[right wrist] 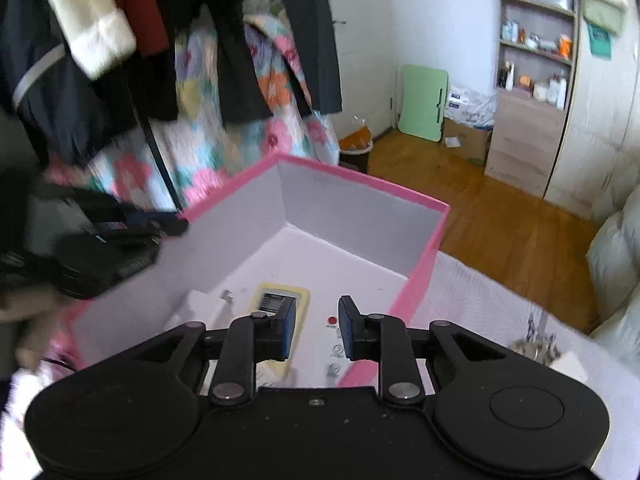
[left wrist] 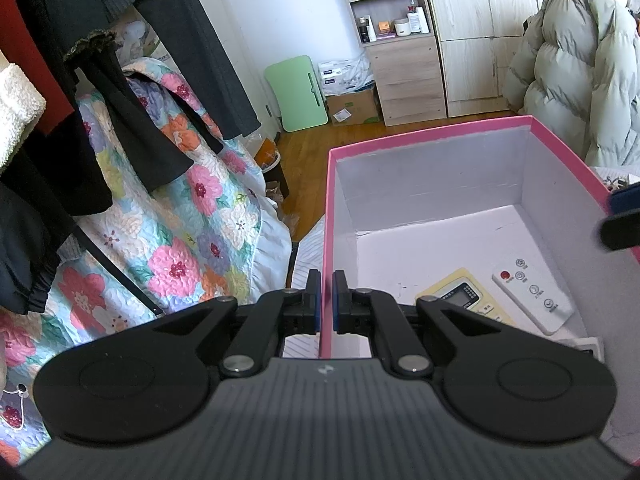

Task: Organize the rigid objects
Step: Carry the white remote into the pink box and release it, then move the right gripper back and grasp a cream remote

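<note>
A pink box (left wrist: 420, 136) with white inside stands open on the bed. On its floor lie a yellowish remote with a screen (left wrist: 460, 296) and a white remote with a red button (left wrist: 534, 300). My left gripper (left wrist: 326, 300) is shut on the box's left wall, whose pink edge runs between the blue pads. In the right wrist view my right gripper (right wrist: 317, 328) hangs open above the box (right wrist: 360, 178). The white remote (right wrist: 334, 348) shows through its gap, below the pads and untouched, and the yellowish remote (right wrist: 276, 300) lies just left of it. The left gripper (right wrist: 172, 224) shows blurred at the far wall.
A small white item (right wrist: 200, 304) lies in the box's near left corner. Keys (right wrist: 536, 344) rest on the pale bedspread to the right. Hanging dark clothes (left wrist: 140, 80) and a floral quilt (left wrist: 192, 220) crowd the left. A puffer coat (left wrist: 580, 72) stands at the right.
</note>
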### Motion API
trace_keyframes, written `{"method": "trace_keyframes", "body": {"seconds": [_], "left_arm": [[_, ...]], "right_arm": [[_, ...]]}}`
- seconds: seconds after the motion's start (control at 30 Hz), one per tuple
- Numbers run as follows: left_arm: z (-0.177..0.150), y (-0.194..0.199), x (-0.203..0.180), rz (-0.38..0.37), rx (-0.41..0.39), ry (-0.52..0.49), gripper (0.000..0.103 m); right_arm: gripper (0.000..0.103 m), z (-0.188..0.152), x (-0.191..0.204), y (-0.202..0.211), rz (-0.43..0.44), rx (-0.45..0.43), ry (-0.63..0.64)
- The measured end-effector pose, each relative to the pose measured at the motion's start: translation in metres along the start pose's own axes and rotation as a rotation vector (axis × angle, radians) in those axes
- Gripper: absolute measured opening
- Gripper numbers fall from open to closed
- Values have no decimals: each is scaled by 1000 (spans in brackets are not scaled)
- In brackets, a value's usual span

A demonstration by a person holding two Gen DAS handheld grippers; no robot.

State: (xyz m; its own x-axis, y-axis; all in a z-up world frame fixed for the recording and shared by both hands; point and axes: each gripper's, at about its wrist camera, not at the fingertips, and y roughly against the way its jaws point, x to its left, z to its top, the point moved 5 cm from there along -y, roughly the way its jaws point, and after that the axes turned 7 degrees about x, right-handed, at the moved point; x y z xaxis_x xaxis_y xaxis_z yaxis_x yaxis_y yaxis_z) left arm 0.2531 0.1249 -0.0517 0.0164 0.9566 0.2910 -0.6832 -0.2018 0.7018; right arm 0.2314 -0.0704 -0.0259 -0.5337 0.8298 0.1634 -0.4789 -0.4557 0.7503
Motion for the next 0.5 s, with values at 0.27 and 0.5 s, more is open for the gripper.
{"method": "trace_keyframes", "body": {"seconds": [0.27, 0.5], "left_arm": [[0, 2, -9, 39, -3, -29, 5], [0, 2, -7, 31, -10, -20, 5]], "right_arm": [[36, -31, -45, 48, -23, -38, -128], [39, -78, -101, 58, -154, -1, -277]]}}
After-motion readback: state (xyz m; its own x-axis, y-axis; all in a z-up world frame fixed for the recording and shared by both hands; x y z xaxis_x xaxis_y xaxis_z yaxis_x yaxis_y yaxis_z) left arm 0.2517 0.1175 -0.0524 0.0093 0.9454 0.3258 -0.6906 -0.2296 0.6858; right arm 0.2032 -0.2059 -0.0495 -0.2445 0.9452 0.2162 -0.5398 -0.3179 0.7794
